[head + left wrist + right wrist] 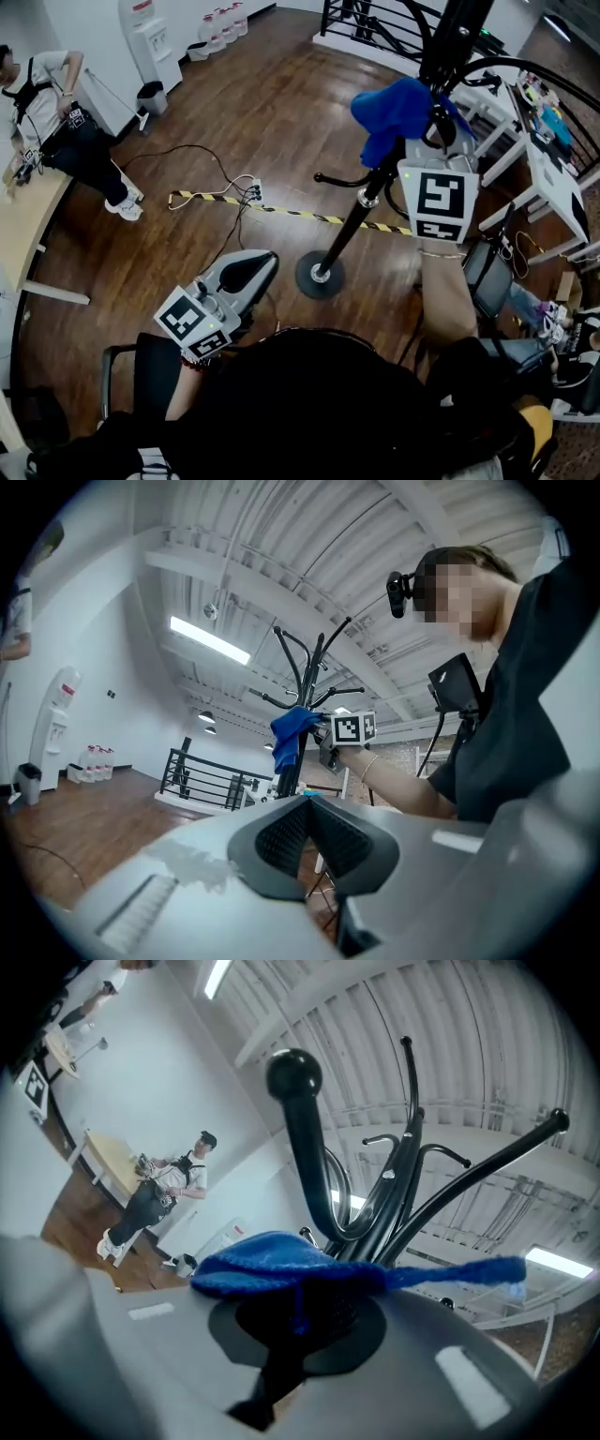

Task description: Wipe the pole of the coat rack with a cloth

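So that the pole (349,234) can be rubbed, the blue cloth (398,108) is gripped by the closed fingers of the right gripper (429,127) and laid against it high up, under the hooks (298,1147). The left gripper (246,270) is held low, fingers shut on nothing, apparently unneeded.

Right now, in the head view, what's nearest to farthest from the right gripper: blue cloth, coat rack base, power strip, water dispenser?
From the right gripper:
1. blue cloth, clamped in its jaws.
2. coat rack base, down below, slightly left.
3. power strip, beyond the base, further left.
4. water dispenser, farthest, at the upper left.
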`<state>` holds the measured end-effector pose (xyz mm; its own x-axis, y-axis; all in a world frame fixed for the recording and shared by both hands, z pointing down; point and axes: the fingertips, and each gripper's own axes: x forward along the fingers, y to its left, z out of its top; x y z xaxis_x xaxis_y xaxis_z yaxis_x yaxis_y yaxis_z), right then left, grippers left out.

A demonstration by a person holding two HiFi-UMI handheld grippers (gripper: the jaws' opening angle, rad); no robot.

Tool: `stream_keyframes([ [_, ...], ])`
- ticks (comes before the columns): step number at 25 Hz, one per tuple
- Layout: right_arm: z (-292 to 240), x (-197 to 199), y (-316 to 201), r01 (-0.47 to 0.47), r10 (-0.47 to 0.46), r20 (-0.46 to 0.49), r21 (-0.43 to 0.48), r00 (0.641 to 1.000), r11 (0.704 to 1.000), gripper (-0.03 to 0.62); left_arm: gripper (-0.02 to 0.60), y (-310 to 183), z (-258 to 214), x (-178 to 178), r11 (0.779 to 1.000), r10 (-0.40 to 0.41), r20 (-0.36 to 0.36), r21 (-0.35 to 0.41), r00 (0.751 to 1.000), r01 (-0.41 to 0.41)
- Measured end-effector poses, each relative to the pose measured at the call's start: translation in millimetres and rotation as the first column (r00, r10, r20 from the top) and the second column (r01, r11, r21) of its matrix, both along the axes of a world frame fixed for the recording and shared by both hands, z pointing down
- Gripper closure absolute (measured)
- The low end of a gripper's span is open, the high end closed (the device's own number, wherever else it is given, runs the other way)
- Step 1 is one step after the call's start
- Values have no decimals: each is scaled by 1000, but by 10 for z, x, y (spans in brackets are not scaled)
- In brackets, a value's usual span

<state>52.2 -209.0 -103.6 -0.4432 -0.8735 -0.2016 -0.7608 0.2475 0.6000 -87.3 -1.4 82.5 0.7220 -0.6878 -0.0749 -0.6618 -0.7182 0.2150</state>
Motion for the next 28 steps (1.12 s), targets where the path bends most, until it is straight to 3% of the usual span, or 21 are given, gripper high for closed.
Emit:
stream_keyframes([
  [6, 223, -12, -86, -31, 30, -55, -11, 998, 999, 574, 577, 20, 25, -81, 1000, -30, -4, 7, 1000, 30],
  [15, 892, -129, -107, -99, 74, -267, -82, 961, 992, 574, 577, 40, -22, -12, 1000, 10, 11, 4, 1000, -10],
  [19, 1244, -182, -132, -133, 73, -401, -124, 913, 983, 574, 577, 31, -46, 58, 1000, 27, 18, 1, 999, -27],
  [24, 1712, -219, -186, -171, 61, -501, -176, 863, 969, 574, 577, 52, 14, 155, 999, 42, 47, -5, 998, -42],
  [28, 2041, -433, -279, -199, 53, -647, -154, 761, 968, 574, 577, 54, 20, 129, 999, 34, 63, -10, 997, -34],
])
